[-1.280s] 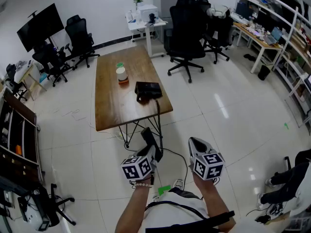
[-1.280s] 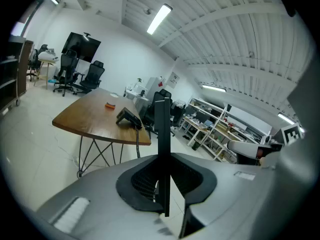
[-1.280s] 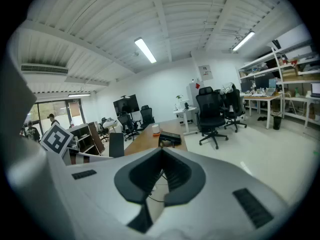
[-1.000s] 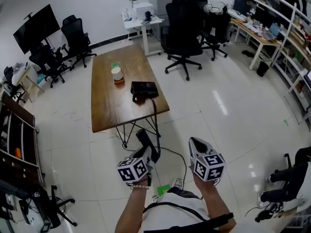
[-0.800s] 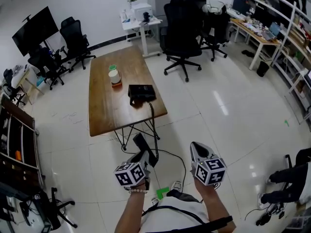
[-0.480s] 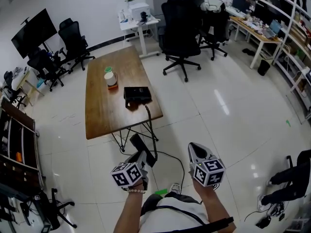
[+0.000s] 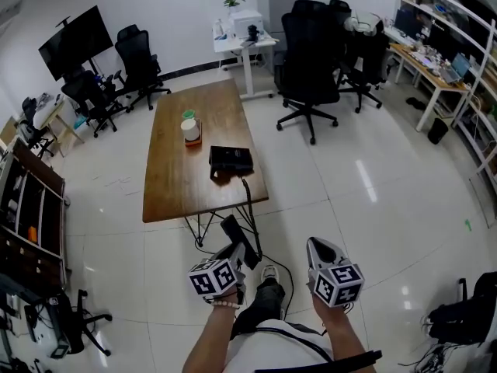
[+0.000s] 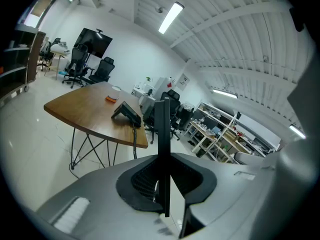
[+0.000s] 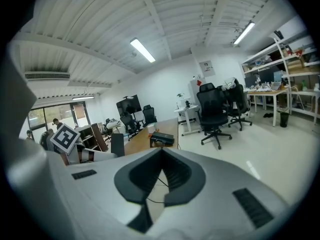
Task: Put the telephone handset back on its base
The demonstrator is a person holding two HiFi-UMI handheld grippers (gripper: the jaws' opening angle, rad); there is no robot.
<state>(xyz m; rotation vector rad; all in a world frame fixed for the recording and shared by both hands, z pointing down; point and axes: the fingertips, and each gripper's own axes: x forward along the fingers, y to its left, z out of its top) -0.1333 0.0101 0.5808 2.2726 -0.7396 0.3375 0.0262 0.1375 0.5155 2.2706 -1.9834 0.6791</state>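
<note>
Black, flat handset (image 8: pixel 161 126) clamped between ribbed left claw (image 8: pixel 162 160) pads.

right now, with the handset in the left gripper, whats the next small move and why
Probably step toward the table with the left gripper clamped on the handset. The base sits near the table's right edge, well ahead, too far to set the handset down.

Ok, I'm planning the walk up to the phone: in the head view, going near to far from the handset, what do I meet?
handset → wooden table → telephone base → white cup → white desk
</note>
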